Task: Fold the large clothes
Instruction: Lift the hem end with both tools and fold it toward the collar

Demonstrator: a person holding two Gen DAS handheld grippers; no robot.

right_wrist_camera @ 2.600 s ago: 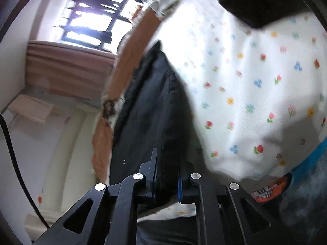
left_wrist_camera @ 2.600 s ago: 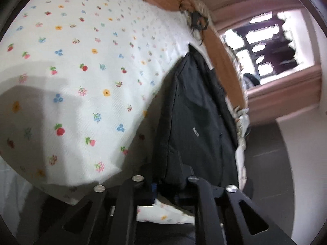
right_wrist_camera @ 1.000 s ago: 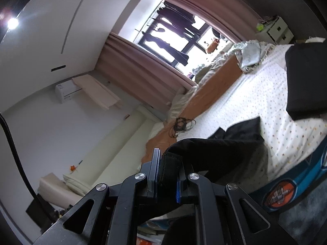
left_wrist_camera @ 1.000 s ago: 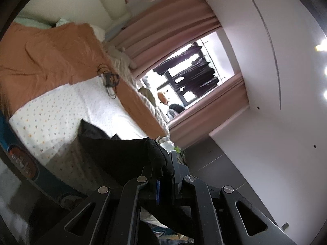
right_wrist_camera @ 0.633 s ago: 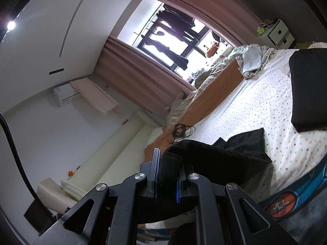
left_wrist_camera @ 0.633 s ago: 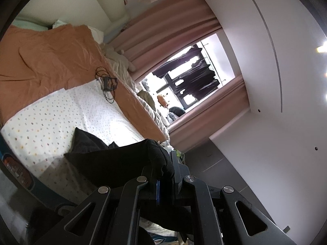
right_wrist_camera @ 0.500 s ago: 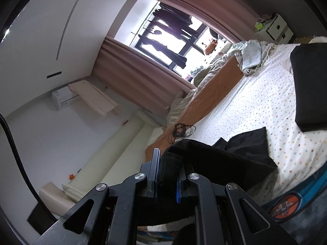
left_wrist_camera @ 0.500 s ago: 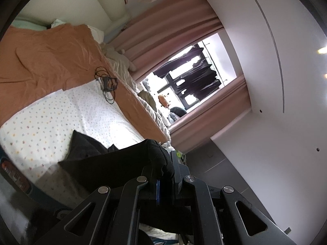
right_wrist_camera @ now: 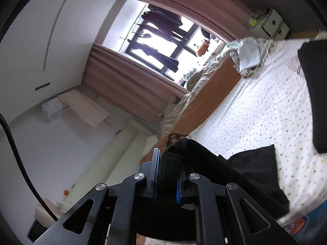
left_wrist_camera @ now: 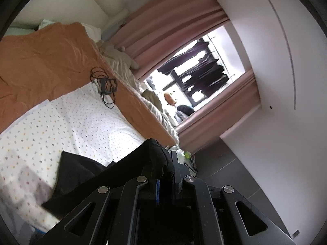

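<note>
A large black garment (left_wrist_camera: 85,175) hangs between my two grippers, lifted off the flower-print sheet (left_wrist_camera: 67,122). My left gripper (left_wrist_camera: 163,163) is shut on a bunched black edge of it. In the right wrist view my right gripper (right_wrist_camera: 167,163) is shut on another thick edge of the same black garment (right_wrist_camera: 235,175). The cloth's lower part still trails on the sheet near the bed's front edge. How the garment hangs between the two grips is hidden.
An orange blanket (left_wrist_camera: 40,61) covers the far side of the bed, with a tangled black cable (left_wrist_camera: 105,85) on it. A folded black piece (right_wrist_camera: 314,94) lies on the sheet at the right. Crumpled pale bedding (right_wrist_camera: 245,57), pink curtains (left_wrist_camera: 173,30) and a window (right_wrist_camera: 163,40) lie beyond.
Both grippers have drawn back from the bed with the black garment. More sheet shows beyond the cloth, and its trailing end has slid toward the bed's front edge.
</note>
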